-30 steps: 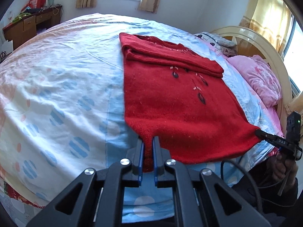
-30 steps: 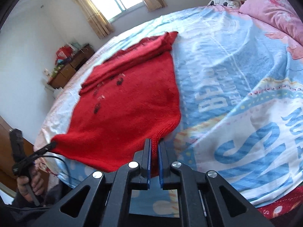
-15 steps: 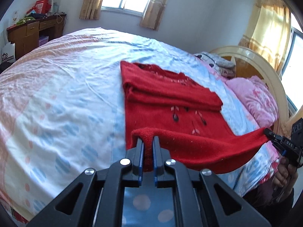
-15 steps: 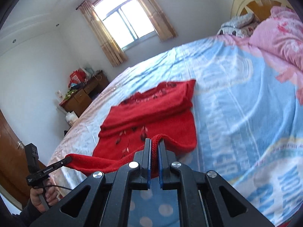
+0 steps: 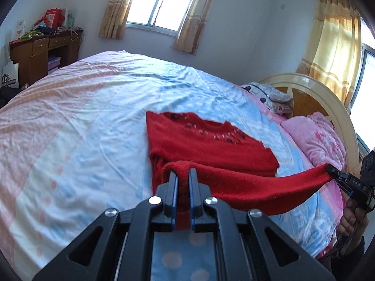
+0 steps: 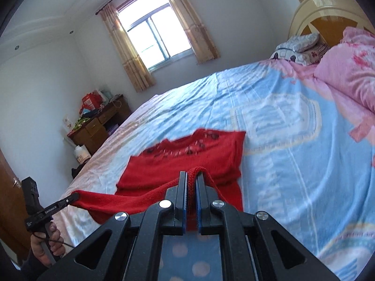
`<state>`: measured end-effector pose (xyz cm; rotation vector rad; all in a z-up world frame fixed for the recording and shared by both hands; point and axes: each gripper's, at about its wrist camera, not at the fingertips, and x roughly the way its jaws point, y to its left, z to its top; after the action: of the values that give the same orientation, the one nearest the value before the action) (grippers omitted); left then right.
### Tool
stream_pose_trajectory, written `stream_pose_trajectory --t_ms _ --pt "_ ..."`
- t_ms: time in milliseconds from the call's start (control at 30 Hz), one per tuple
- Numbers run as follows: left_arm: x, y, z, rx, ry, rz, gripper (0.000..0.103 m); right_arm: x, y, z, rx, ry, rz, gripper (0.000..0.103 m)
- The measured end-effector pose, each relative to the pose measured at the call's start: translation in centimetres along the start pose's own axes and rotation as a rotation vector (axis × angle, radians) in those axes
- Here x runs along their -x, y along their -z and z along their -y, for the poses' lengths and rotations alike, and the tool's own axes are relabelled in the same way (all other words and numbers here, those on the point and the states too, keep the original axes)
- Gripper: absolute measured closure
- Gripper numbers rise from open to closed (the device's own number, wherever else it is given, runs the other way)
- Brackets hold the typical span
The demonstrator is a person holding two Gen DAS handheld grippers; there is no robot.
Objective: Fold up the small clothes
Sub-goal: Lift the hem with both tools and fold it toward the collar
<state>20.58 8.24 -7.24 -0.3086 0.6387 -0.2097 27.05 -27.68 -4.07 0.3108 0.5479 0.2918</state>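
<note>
A red knitted sweater (image 5: pixel 206 147) with dark floral embroidery is gripped at its lifted hem, one corner pinched tight in the left claw (image 5: pixel 183 175) and the other in the right claw (image 6: pixel 192 178), the hem sagging between them above the bed's pastel blue-and-pink printed sheet (image 5: pixel 70 121). The upper part is laid flat. A wooden headboard (image 5: pixel 304 89) and pink pillow (image 5: pixel 316 138) are seen rightward; the brown wooden desk (image 6: pixel 98 126) stands beside the curtained window (image 6: pixel 154 39).

A home bedroom: a wide bed (image 5: pixel 70 128) under a pastel sheet, pink pillow (image 5: pixel 321 138) against a curved headboard (image 5: pixel 328 93), curtained window (image 5: pixel 161 2), cluttered wooden desk (image 5: pixel 44 53) in the corner.
</note>
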Motion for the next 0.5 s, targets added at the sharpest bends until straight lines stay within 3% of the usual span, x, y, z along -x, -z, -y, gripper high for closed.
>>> stream_pose_trajectory --t_ms 500 --pt "-5.4 -6.4 -0.1 -0.01 -0.019 0.038 0.095 -6.2 -6.4 -0.2 0.012 0.076 0.036 0.098"
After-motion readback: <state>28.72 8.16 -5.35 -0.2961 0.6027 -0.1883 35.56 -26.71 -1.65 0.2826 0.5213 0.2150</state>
